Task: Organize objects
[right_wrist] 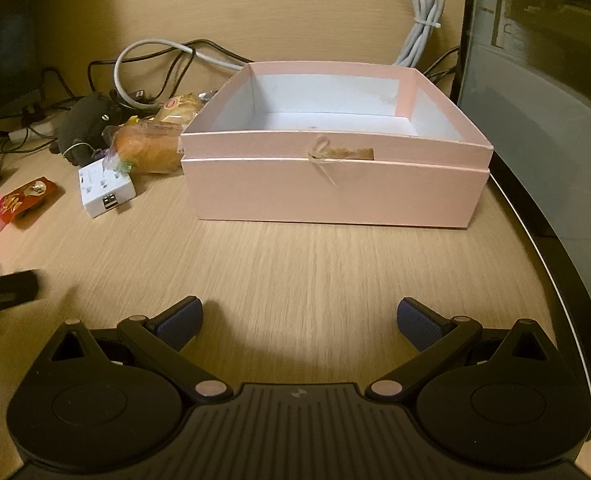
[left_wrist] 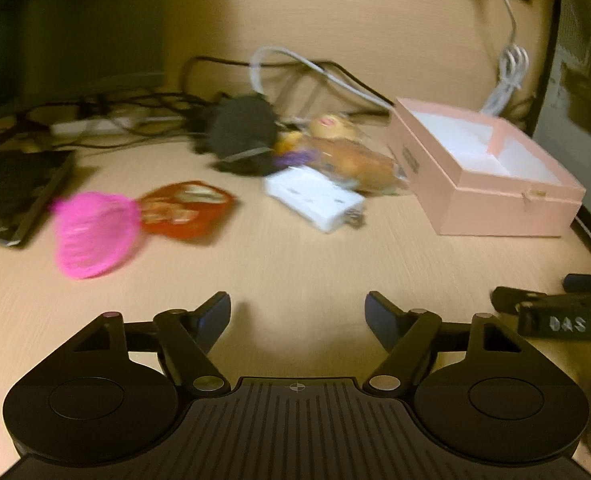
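Pink box [right_wrist: 335, 188] – lidless | left claw [left_wrist: 297, 312] – agape, empty | right claw [right_wrist: 299, 320] – agape, empty

Wooden desk [right_wrist: 295, 264] lying under grippers, carrying pink box [right_wrist: 335, 192] ahead, white adapter [right_wrist: 103, 192], red packet [right_wrist: 27, 196], wrapped bread [right_wrist: 147, 150] ahead-left.

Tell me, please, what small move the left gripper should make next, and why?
Probably move the left gripper forward toward the white adapter and bring its jaws around it. The jaws stand open and empty, the adapter lies loose on the desk straight ahead, and the pink box beside it looks empty.
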{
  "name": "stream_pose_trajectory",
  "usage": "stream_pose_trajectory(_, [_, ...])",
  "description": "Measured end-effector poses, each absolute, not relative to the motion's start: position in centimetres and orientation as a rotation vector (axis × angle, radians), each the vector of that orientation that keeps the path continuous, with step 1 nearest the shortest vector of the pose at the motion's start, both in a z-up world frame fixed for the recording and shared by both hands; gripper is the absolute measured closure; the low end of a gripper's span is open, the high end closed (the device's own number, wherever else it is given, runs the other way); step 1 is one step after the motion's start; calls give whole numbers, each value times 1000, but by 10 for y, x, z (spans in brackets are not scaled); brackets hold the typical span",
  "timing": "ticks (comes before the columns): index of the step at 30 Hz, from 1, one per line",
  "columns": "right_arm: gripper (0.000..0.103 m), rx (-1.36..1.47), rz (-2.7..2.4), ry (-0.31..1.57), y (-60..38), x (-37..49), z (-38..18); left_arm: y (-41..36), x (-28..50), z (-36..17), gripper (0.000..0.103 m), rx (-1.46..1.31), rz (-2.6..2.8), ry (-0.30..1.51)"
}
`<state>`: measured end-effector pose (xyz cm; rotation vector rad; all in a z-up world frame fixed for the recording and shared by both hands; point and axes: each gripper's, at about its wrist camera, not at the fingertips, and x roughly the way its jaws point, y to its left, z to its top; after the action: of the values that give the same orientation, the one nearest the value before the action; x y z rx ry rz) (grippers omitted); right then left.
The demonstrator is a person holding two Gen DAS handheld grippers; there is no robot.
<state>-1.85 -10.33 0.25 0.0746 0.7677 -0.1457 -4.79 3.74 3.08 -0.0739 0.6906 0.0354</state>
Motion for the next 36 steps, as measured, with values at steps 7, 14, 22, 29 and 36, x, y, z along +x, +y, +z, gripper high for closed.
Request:
stream_pose_trajectory(7, [0,70,-142,784,-104,-20,4,132,-127,68,23,-54,200,654])
stream_pose_trajectory(14, [0,70,-143,788,-103,-19,4,262,-180,81,23,9,549,777])
stream_pose_trajectory(22, [0,60,-43,883,-85,-9,15,294,-170,62,23,105,459,903])
stream_pose_trajectory(29, [0,28,113,806,-23,-7,46,314,-165,48,57,65,398,913])
stream_pose_trajectory(36, [0,-196,352,674,88,30,70,321,-171,73,61,-158,334,822])
